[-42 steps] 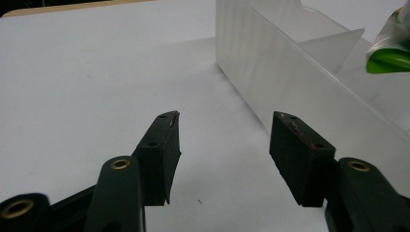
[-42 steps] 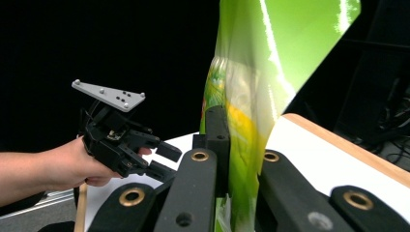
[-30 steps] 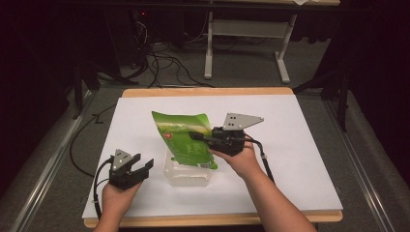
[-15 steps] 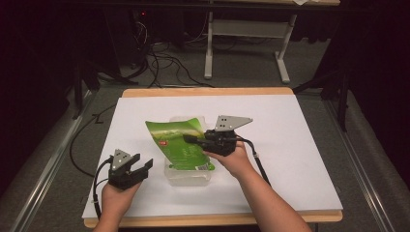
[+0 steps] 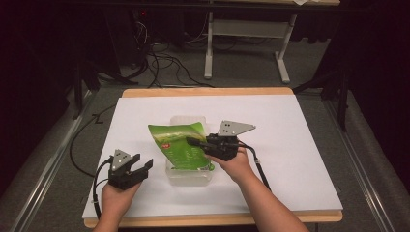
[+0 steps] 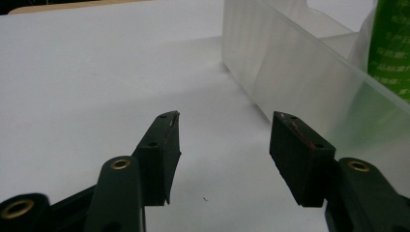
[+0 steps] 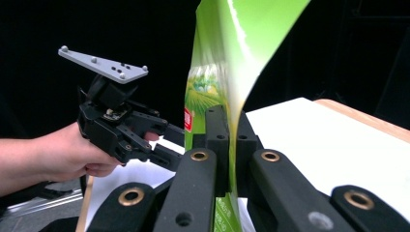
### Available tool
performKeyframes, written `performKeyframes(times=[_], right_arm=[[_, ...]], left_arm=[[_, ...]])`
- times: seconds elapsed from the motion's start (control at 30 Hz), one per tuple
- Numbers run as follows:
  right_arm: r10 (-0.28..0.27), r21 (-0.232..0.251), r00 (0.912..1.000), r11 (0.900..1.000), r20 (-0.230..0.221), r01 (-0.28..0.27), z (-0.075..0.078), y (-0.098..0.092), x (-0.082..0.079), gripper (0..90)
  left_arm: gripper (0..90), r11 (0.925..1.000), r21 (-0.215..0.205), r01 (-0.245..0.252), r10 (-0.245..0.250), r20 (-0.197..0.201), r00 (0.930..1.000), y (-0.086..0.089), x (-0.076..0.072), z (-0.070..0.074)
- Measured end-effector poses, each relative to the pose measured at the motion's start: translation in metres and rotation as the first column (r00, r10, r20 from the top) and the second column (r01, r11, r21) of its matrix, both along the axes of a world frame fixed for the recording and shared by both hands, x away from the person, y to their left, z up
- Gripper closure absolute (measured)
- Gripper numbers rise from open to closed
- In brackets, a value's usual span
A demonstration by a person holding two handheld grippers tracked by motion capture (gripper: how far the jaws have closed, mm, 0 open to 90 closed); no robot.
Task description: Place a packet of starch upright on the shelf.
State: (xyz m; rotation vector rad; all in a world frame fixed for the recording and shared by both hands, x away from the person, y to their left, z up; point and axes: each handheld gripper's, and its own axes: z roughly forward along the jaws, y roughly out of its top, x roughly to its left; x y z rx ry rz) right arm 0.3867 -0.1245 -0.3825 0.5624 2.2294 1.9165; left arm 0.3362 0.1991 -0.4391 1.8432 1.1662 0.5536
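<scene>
A green printed bag [image 5: 180, 144] hangs over a clear plastic container [image 5: 189, 178] in the middle of the white table. My right gripper [image 5: 192, 141] is shut on the bag's right edge. In the right gripper view its jaws [image 7: 232, 130] pinch the green bag [image 7: 227, 58] between them. My left gripper [image 5: 143, 167] rests open on the table to the left of the container, with nothing between its fingers. In the left gripper view the open left gripper [image 6: 225, 145] points along the container wall [image 6: 290, 63], with the bag [image 6: 392, 43] behind that wall.
The white table top [image 5: 290, 145] has a wooden rim at its front and back. Cables trail from both grippers off the table. The other hand with my left gripper [image 7: 169, 142] appears in the right gripper view. Beyond the table are dark floor and desk legs [image 5: 209, 53].
My right gripper has carried the green bag a little to the left and lower, over the clear container. The left gripper has stayed in place.
</scene>
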Motion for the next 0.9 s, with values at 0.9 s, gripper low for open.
performKeyframes(times=[0.9], right_arm=[[-0.105, -0.074, 0.9935, 0.992, -0.044, 0.102, -0.024, -0.011, -0.011, 89.4]], left_arm=[[44.8, 0.9999, 0.0, 0.015, -0.015, 0.001, 0.9999, -0.001, 0.0, 0.0]])
